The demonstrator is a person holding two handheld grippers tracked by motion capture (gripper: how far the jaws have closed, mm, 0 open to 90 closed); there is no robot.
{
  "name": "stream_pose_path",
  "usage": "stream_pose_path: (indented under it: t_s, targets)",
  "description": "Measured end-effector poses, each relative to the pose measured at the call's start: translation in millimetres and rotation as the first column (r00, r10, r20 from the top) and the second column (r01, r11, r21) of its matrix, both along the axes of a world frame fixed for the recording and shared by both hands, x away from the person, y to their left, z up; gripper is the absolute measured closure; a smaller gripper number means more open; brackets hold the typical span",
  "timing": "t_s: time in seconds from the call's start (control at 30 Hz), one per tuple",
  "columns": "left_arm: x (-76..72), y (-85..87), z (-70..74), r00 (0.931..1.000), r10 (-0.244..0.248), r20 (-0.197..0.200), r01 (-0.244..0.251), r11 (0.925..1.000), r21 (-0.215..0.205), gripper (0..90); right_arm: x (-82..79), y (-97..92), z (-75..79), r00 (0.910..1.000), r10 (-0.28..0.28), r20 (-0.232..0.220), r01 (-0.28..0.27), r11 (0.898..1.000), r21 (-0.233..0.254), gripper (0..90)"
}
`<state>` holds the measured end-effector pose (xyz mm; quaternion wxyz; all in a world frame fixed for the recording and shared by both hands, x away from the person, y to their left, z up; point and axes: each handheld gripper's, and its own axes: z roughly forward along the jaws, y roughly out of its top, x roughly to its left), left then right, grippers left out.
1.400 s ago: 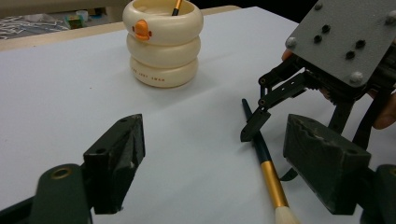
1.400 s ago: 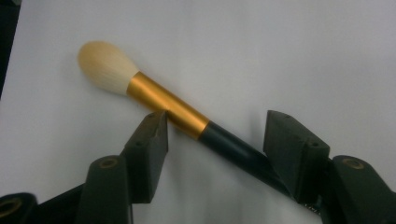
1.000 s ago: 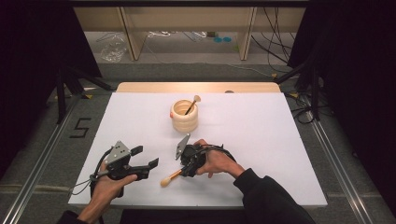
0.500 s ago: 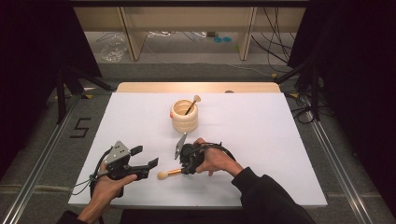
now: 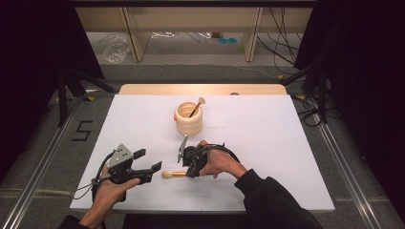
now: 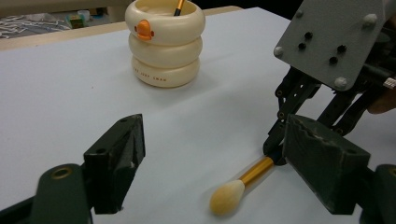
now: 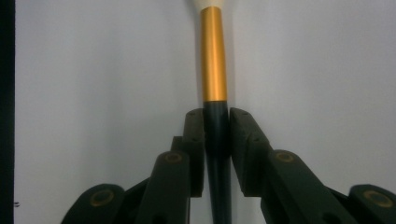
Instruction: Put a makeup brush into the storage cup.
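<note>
Right gripper view shows your right gripper (image 7: pixel 217 122), jaws just closing, clamped on the gold-ferruled, cream-tipped makeup brush (image 7: pixel 213 56) lying on the table near the cream ringed duck-faced holder (image 5: pixel 188 118); next, I judge, lift it toward that holder while your left gripper (image 5: pixel 145 161) waits open.

White table sheet (image 5: pixel 267 143): bears all items. Cream ring-stacked ceramic holder (image 5: pixel 188 119): on the sheet, centre, toward its far edge; slim gold-handled brush (image 5: pixel 196 107) stands in it, leaning right. Gold-ferruled, dark-handled makeup brush (image 5: pixel 174 174): nearer the person than the holder, slightly left of it. Right gripper (image 5: pixel 191 167): just right of that brush, on its handle. Left gripper (image 5: pixel 143 167): left of that brush, apart.
</note>
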<state>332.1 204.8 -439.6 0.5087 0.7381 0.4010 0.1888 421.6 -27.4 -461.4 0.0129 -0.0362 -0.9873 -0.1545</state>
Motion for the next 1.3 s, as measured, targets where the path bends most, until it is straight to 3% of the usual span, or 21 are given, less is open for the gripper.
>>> stream_pose_path:
  t_s: [0.23, 0.33, 0.4, 0.63, 0.73, 0.77, 1.17, 1.3]
  targets:
    - [0.3, 0.0, -0.2, 1.0000, -0.002, 0.002, 0.002, 1.0000, -0.005, 21.1, 1.2, 1.6, 1.0, 0.9997, -0.012, -0.020, 0.012, 1.000, -0.020, 78.0]
    - [0.7, 0.0, 0.1, 0.9999, -0.009, 0.007, 0.009, 0.9999, 0.012, 21.1, 1.3, 2.9, 1.4, 0.9997, -0.014, -0.018, 0.013, 0.999, -0.034, 78.0]
    - [-0.1, -0.6, -0.2, 1.0000, 0.000, -0.002, 0.000, 1.0000, 0.001, 21.1, 2.4, 3.6, 1.8, 1.0000, -0.008, -0.004, 0.007, 0.999, -0.053, 78.1]
    - [-0.1, -0.1, 0.1, 1.0000, -0.005, 0.005, 0.005, 1.0000, 0.009, 21.2, 2.0, 6.5, 2.2, 0.9994, -0.022, -0.028, 0.020, 0.998, -0.059, 78.1]
    - [-0.2, -0.4, -0.2, 1.0000, -0.002, 0.002, 0.002, 1.0000, 0.005, 21.2, 1.9, 6.9, 2.4, 0.9995, -0.025, -0.017, 0.024, 0.997, -0.067, 78.3]
    - [-0.2, -0.2, -0.1, 1.0000, -0.004, 0.004, 0.004, 1.0000, 0.007, 21.2, 3.5, 6.4, 2.5, 1.0000, -0.003, -0.003, 0.002, 0.997, -0.077, 78.3]
    - [-0.5, -0.1, 0.1, 1.0000, -0.001, 0.002, 0.001, 1.0000, 0.000, 21.3, 3.5, 6.2, 2.9, 1.0000, -0.001, -0.003, 0.001, 0.997, -0.081, 78.5]
    - [-0.4, 0.1, 0.1, 1.0000, 0.000, 0.002, 0.000, 1.0000, 0.001, 21.4, 1.6, 6.3, 2.7, 0.9995, -0.020, -0.026, 0.018, 0.998, -0.067, 78.6]
